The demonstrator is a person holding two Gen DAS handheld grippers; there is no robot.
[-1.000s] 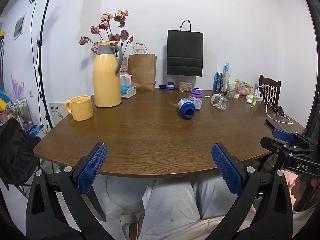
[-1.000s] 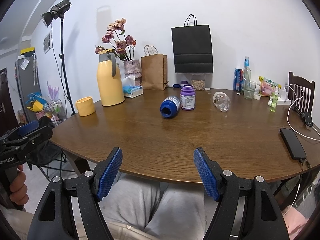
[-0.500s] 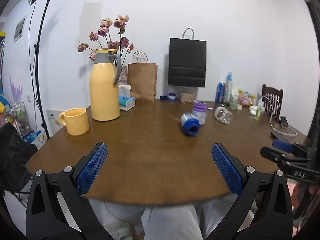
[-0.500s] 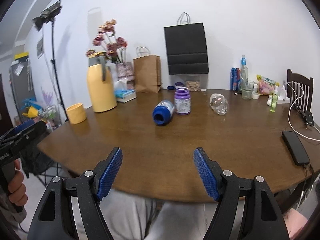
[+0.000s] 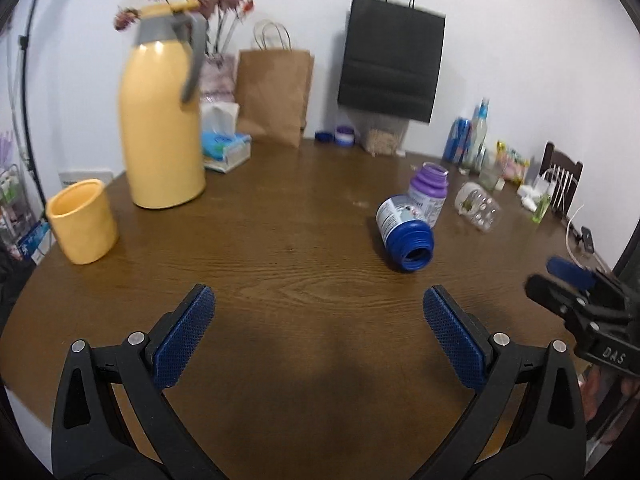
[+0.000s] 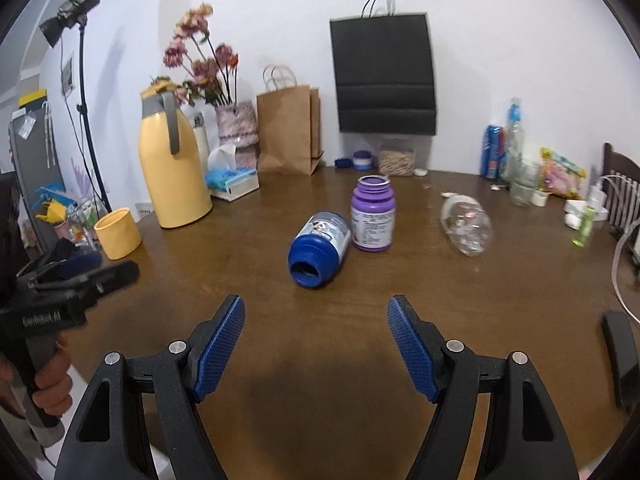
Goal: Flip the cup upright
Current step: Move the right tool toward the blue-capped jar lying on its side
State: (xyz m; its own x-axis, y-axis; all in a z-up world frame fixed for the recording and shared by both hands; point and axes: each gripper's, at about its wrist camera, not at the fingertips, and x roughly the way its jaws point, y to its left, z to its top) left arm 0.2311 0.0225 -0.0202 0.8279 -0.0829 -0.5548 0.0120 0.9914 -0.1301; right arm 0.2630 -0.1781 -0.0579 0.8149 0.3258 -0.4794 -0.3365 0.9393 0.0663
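A clear glass cup [image 5: 478, 208] [image 6: 466, 228] lies on its side on the brown wooden table [image 5: 280, 264], far right of centre. Both grippers hang over the table's near part, well short of it. My left gripper [image 5: 318, 308] is open with nothing between its blue pads. My right gripper [image 6: 316, 312] is open and empty too. A yellow mug [image 5: 82, 226] [image 6: 118, 232] stands upright at the left edge.
A blue jar [image 6: 320, 246] lies on its side, mouth toward me, touching an upright purple jar [image 6: 373, 216]. A yellow jug [image 6: 174, 168], tissue box, paper bags and bottles line the back. A phone [image 6: 622, 356] lies at the right edge.
Both grippers have moved forward from the table's edge to over its surface, closer to the jars and the glass cup. Both stay open.
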